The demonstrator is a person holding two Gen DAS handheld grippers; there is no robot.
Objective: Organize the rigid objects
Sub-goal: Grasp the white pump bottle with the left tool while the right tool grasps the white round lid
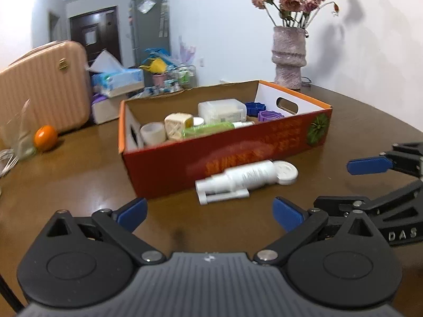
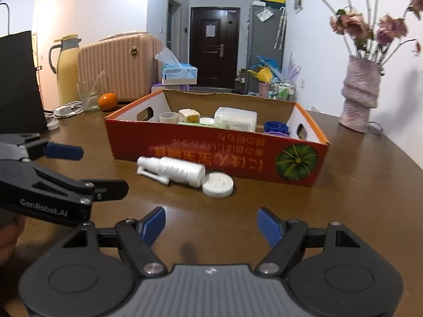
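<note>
Both tools, left [image 1: 210,211] and right [image 2: 211,224], released and empty; beyond, white spray bottle [image 2: 174,172] flat beside its round cap [image 2: 218,185].

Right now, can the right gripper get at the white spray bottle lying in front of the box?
Probably yes. The right gripper is open, and only bare table lies between it and the spray bottle. The red box sits behind the bottle, not in the way.

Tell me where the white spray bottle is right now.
The white spray bottle lies on its side on the brown table, outside the red cardboard box against its front wall, beside a white round lid, ahead of both open grippers.
</note>
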